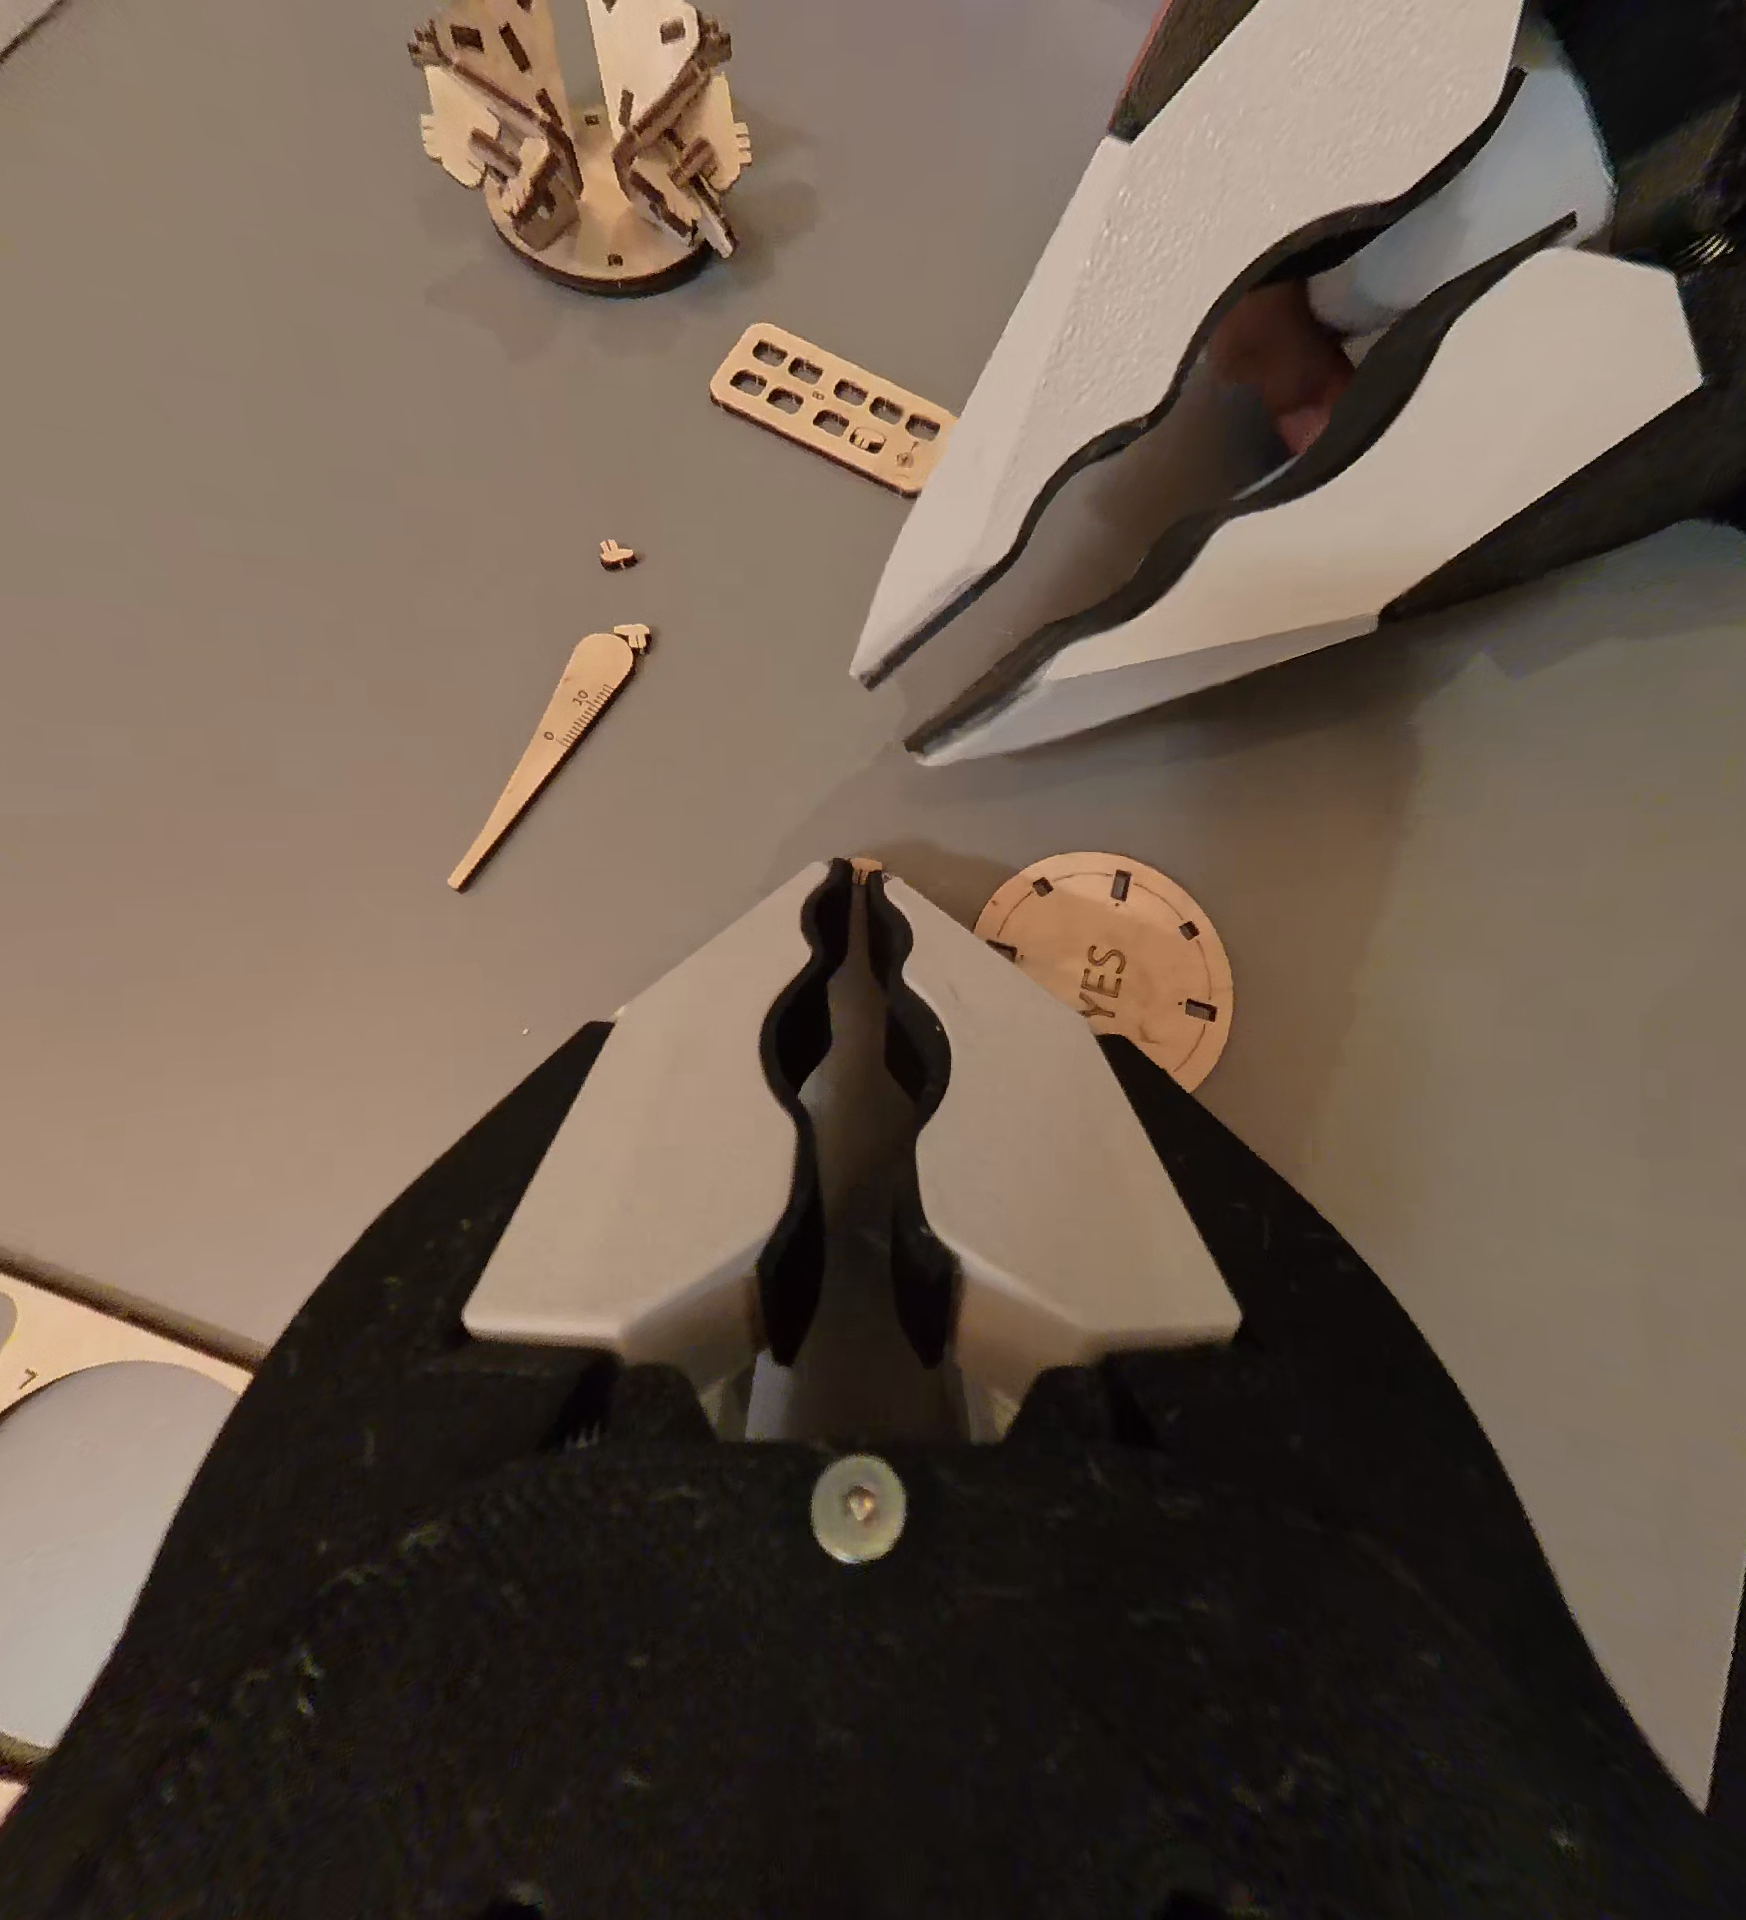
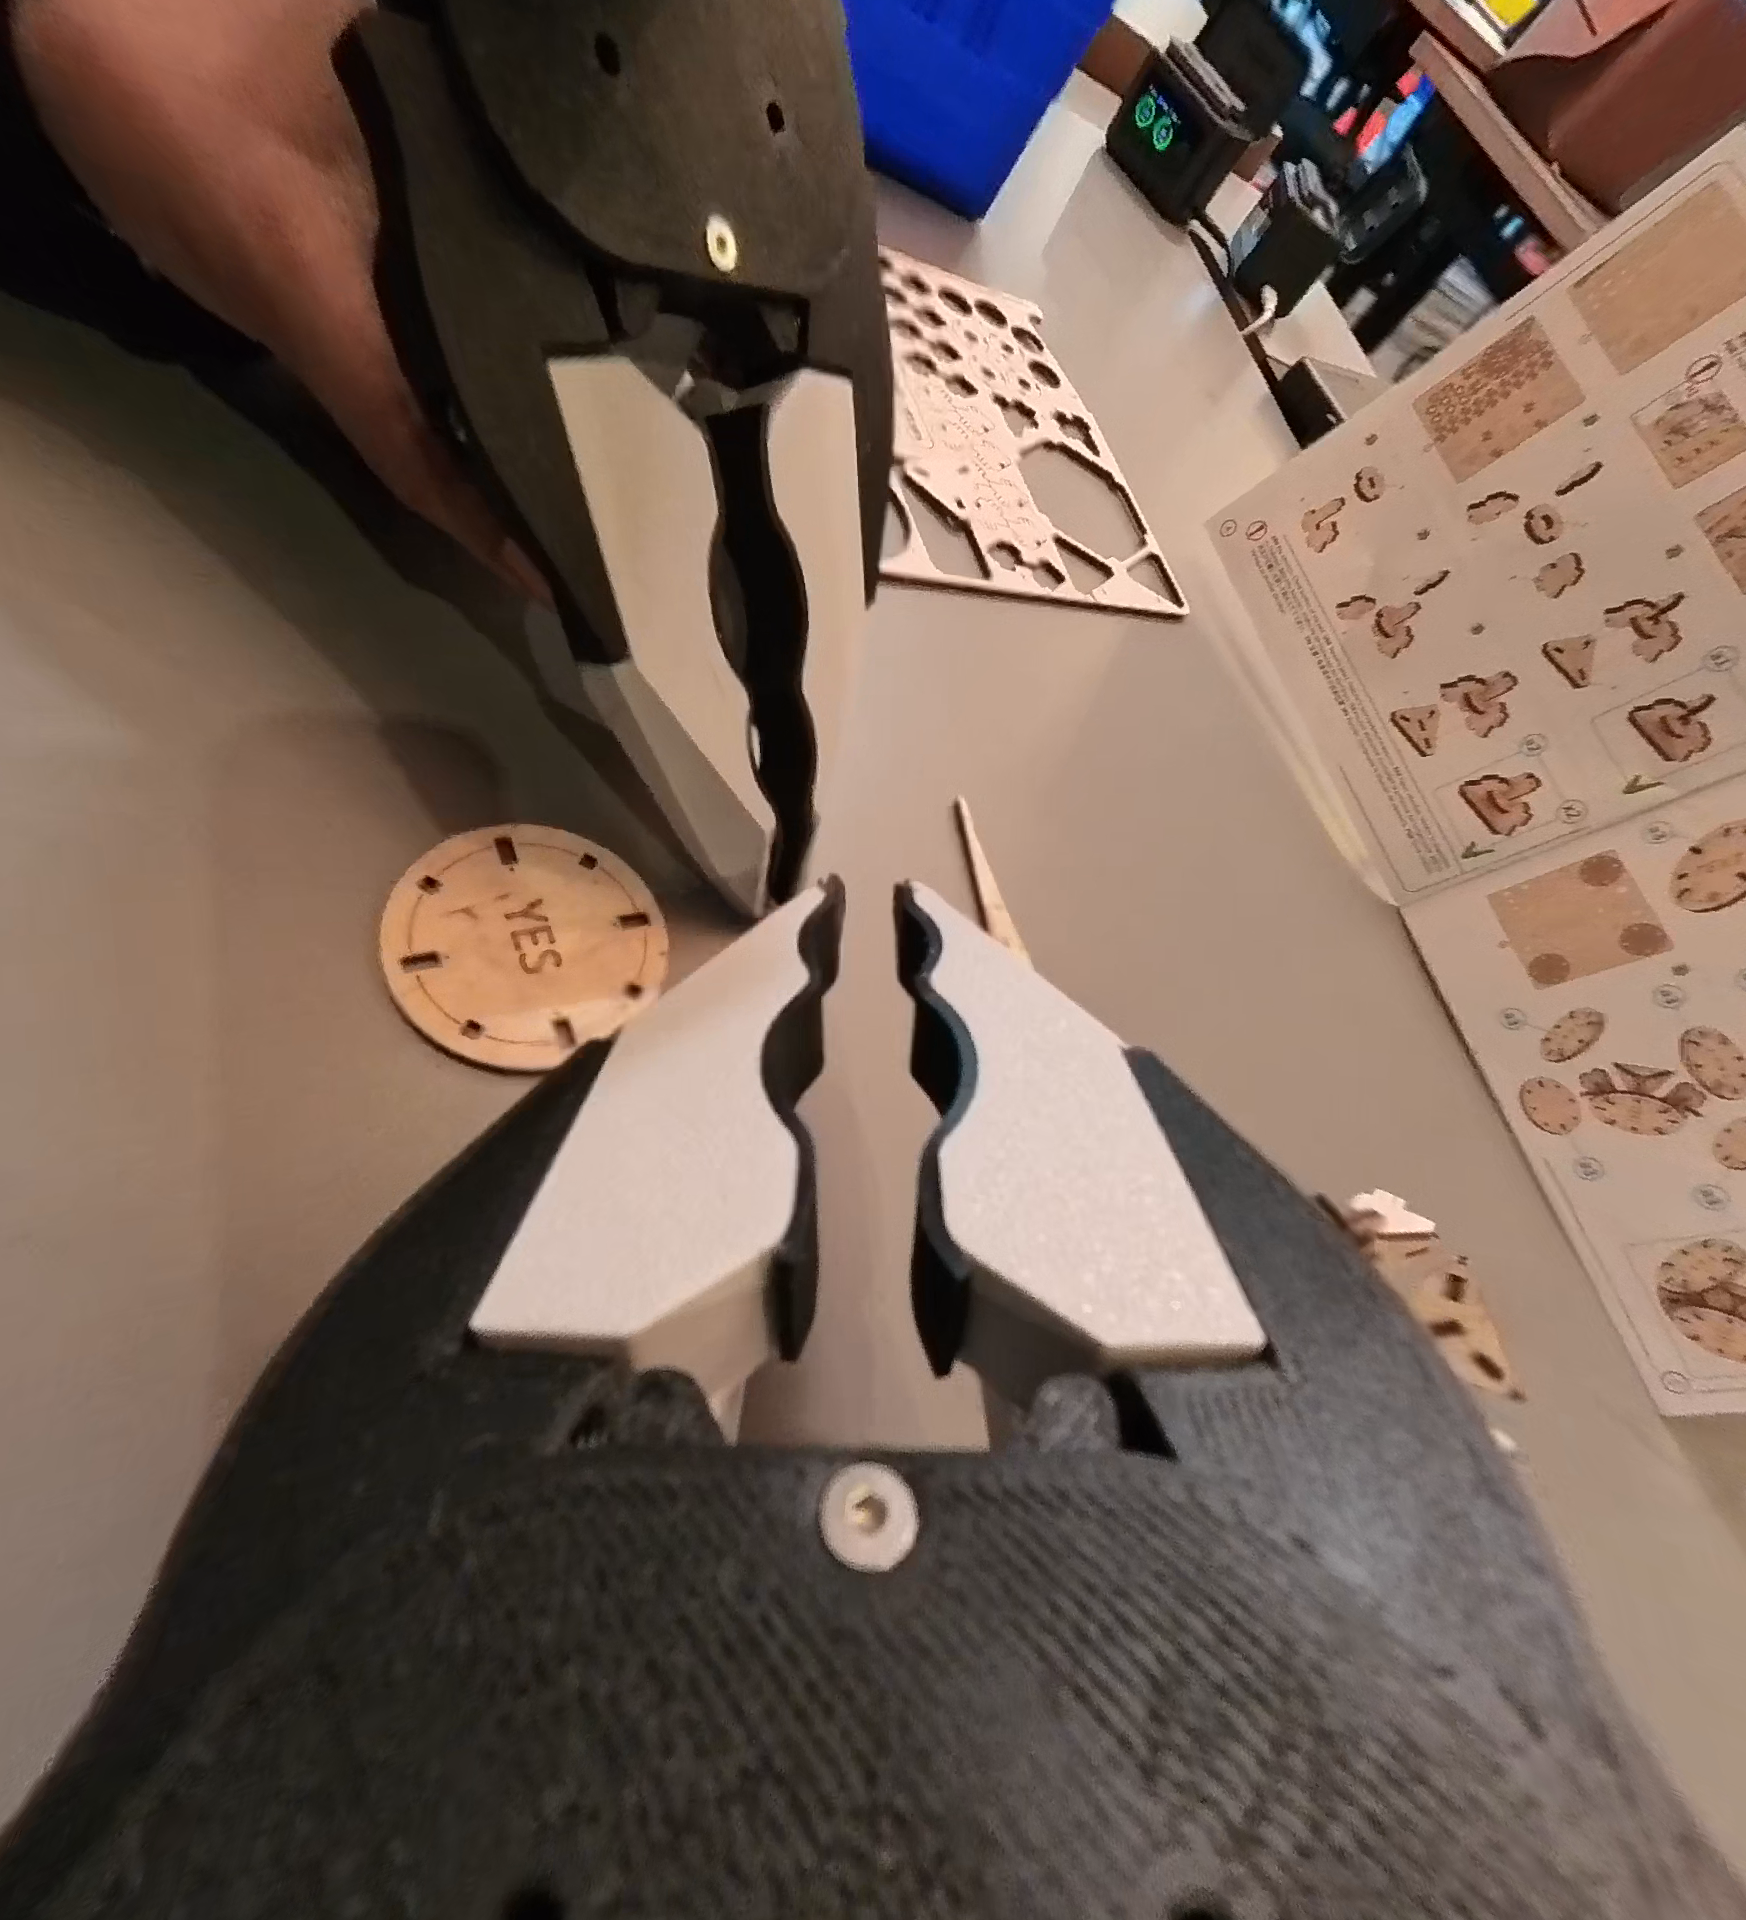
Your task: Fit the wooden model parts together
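**Left tool pinches a tiny wooden piece beside the round disc**

The left tool [image 1: 864, 883] has its tips closed on a tiny wooden piece [image 1: 865, 869], low over the grey desk [image 1: 225, 520]; only the piece's top edge peeks out, so its shape is hard to make out. Just right of it lies a round wooden disc [image 1: 1129, 966] with slots near its rim, partly covered by the tool.

The right tool [image 2: 864, 899] hovers nearby with a narrow gap between its tips and nothing in them, probably waiting to help.

Farther off lie a tapered wooden stick [image 1: 547, 758], two more tiny pieces, a slotted strip [image 1: 833, 405] and a half-built wooden model [image 1: 588, 135], cut off at the top. An instruction sheet [image 2: 1596, 727] lies open, likely for reference.
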A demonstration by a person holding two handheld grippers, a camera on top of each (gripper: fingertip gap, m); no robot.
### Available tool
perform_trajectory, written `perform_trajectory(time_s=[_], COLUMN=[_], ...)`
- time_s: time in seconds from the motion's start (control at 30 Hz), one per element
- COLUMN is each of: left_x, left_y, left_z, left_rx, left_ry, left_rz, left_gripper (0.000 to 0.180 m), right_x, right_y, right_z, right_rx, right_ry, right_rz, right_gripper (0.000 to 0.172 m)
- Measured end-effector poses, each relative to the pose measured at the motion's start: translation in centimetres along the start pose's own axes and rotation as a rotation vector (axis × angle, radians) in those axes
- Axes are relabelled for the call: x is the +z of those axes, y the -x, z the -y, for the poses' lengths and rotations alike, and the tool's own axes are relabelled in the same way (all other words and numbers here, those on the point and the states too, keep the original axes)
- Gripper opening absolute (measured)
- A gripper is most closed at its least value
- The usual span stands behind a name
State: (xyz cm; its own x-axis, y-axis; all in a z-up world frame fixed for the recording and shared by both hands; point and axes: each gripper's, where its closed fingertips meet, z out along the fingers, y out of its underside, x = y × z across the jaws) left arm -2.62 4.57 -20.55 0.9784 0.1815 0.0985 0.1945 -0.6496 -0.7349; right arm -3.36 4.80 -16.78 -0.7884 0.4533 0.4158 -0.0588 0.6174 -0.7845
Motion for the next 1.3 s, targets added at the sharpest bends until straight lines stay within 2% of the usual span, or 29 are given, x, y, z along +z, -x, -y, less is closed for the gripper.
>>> perform_trajectory(time_s=[0.1, 0.3, 0.47, 0.57, 0.77, 1.03, 1.3], left_x=[-0.5, -2.5, -3.8, -4.2, -3.9, -4.0, -4.0], left_y=[0.0, 0.2, -0.7, -1.1, -1.8, -2.3, -2.6], left_z=[0.7, 3.1, 4.8, 5.2, 5.1, 5.2, 5.2], left_rx=[0.003, 0.040, 0.139, 0.207, 0.251, 0.272, 0.290], left_ry=[-0.058, -0.233, -0.343, -0.369, -0.361, -0.369, -0.376], left_rz=[-0.005, 0.014, 0.044, 0.083, 0.076, 0.064, 0.061], left_gripper=[0.000, 0.000, 0.000, 0.000, 0.000, 0.000, 0.000], right_x=[-0.7, -1.8, -2.9, -3.3, -2.4, -2.4, -2.4], right_y=[0.4, -1.3, -1.0, -1.4, -0.4, 0.0, 0.2], right_z=[1.9, 2.1, 3.5, 3.7, 2.9, 3.0, 3.0], right_rx=[0.195, 0.526, 0.907, 1.065, 1.061, 1.114, 1.129], right_ry=[-0.129, -0.213, -0.351, -0.414, -0.318, -0.324, -0.319], right_rz=[0.106, 0.208, 0.501, 0.595, 0.586, 0.642, 0.671], right_gripper=[0.011, 0.016, 0.006, 0.006, 0.009, 0.002, 0.001])
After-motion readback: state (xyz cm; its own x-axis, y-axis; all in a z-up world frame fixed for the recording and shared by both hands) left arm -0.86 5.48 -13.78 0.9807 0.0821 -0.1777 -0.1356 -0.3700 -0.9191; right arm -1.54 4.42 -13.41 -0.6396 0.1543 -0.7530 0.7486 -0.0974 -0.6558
